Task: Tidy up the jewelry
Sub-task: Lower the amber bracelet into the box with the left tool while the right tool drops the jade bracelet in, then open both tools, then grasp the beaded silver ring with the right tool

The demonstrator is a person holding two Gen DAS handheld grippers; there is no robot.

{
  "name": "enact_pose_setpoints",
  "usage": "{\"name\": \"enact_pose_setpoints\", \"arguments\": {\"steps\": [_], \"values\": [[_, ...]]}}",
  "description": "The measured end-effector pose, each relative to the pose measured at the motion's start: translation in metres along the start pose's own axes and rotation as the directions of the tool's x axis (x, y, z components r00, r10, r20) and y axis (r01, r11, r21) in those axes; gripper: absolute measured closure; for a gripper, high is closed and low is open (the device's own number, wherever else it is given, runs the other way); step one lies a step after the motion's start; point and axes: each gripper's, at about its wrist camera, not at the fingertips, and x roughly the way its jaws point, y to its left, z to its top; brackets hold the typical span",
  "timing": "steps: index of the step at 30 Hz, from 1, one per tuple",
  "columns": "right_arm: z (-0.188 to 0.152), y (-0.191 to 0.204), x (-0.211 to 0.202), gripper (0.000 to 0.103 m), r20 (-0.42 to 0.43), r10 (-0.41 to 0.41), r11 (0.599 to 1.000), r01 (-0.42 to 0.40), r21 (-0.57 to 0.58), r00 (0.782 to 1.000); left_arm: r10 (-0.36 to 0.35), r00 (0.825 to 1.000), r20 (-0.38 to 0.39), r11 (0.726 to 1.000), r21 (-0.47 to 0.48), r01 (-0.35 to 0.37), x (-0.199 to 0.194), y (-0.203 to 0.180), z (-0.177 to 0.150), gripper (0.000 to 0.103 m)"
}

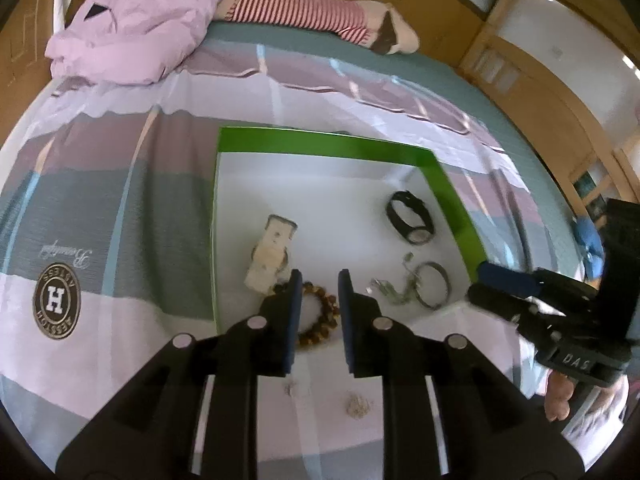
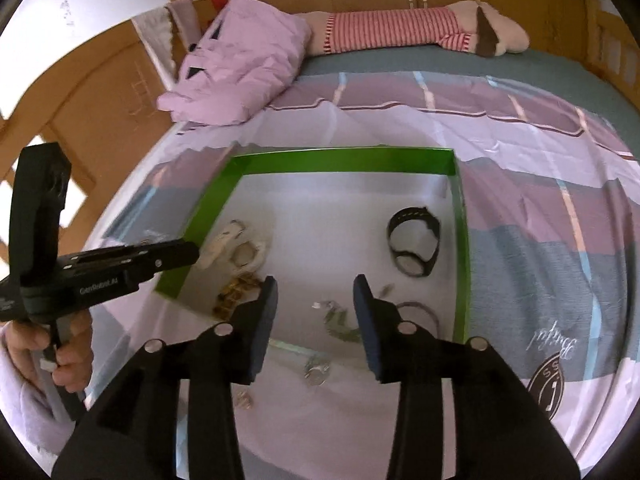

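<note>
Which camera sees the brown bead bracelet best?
The left wrist view. There the bead bracelet lies right between that gripper's fingers, with most of its ring showing in the tray. In the right wrist view only a blurry part of it shows, beside the left finger.

The left gripper (image 1: pixel 318 280) hovers with its jaws slightly apart above a brown bead bracelet (image 1: pixel 318 314) at the near edge of the green-rimmed tray (image 1: pixel 452 196). A white watch (image 1: pixel 272 254) lies toward the left edge, a black watch (image 1: pixel 412 218) toward the right edge.
</note>
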Motion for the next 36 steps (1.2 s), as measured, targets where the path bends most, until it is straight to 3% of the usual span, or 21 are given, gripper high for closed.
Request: {"name": "enact_pose_setpoints", "arguments": {"steps": [3, 6, 10, 13, 15, 16, 17, 21, 23, 26, 28, 30, 33, 36], "values": [[-0.012, 0.009, -0.004, 0.063, -0.077, 0.085, 0.995, -0.089, -0.053, 0.993, 0.005, 1.000, -0.008, 1.000, 0.022, -0.005, -0.013, -0.004, -0.018, 0.086], [-0.030, 0.027, 0.013, 0.073, -0.180, 0.078, 0.984, -0.105, -0.143, 0.981, 0.004, 0.999, -0.046, 1.000, 0.006, -0.004, -0.009, -0.001, -0.027, 0.085], [-0.053, 0.031, 0.065, 0.073, -0.288, -0.082, 0.982, 0.028, -0.185, 0.954, 0.043, 0.993, -0.114, 0.999, -0.003, -0.043, 0.009, 0.004, -0.036, 0.083], [-0.055, 0.031, 0.082, 0.073, -0.281, -0.156, 0.976, 0.104, -0.192, 0.947, 0.062, 0.987, -0.150, 0.998, 0.001, -0.063, 0.018, 0.006, -0.041, 0.080], [-0.054, 0.032, 0.085, 0.077, -0.289, -0.133, 0.980, 0.082, -0.180, 0.948, 0.082, 0.982, -0.172, 0.997, 0.001, -0.083, 0.022, 0.008, -0.044, 0.075], [-0.054, 0.034, 0.085, 0.094, -0.310, -0.103, 0.983, 0.050, -0.175, 0.945, 0.087, 0.980, -0.182, 0.996, -0.001, -0.088, 0.024, 0.009, -0.046, 0.075], [-0.055, 0.035, 0.084, 0.098, -0.325, -0.081, 0.985, 0.025, -0.171, 0.942, 0.090, 0.978, -0.190, 0.996, -0.004, -0.093, 0.026, 0.010, -0.047, 0.075], [-0.059, 0.044, 0.068, 0.098, -0.371, -0.004, 0.974, -0.081, -0.212, 0.928, 0.104, 0.971, -0.215, 0.994, -0.001, -0.107, 0.031, 0.013, -0.054, 0.073], [-0.055, 0.038, 0.056, 0.098, -0.363, 0.009, 0.976, -0.086, -0.198, 0.932, 0.104, 0.967, -0.233, 0.994, 0.012, -0.104, 0.037, 0.009, -0.059, 0.072], [-0.045, 0.016, 0.047, 0.086, -0.335, -0.036, 0.989, -0.015, -0.147, 0.941, 0.101, 0.959, -0.265, 0.994, 0.072, -0.085, 0.049, -0.010, -0.073, 0.071], [-0.041, 0.002, 0.046, 0.071, -0.326, -0.060, 0.994, 0.026, -0.108, 0.944, 0.099, 0.956, -0.276, 0.992, 0.108, -0.071, 0.055, -0.022, -0.080, 0.070], [-0.044, 0.000, 0.050, 0.070, -0.327, -0.065, 0.994, 0.033, -0.103, 0.943, 0.098, 0.955, -0.279, 0.988, 0.144, -0.060, 0.062, -0.035, -0.086, 0.069], [-0.050, 0.009, 0.060, 0.055, -0.325, -0.087, 0.990, 0.046, -0.131, 0.942, 0.083, 0.963, -0.256, 0.983, 0.179, -0.037, 0.062, -0.048, -0.089, 0.066], [-0.052, 0.017, 0.069, 0.053, -0.309, -0.109, 0.984, 0.057, -0.170, 0.945, 0.089, 0.964, -0.249, 0.978, 0.205, -0.037, 0.063, -0.055, -0.092, 0.066]]}}
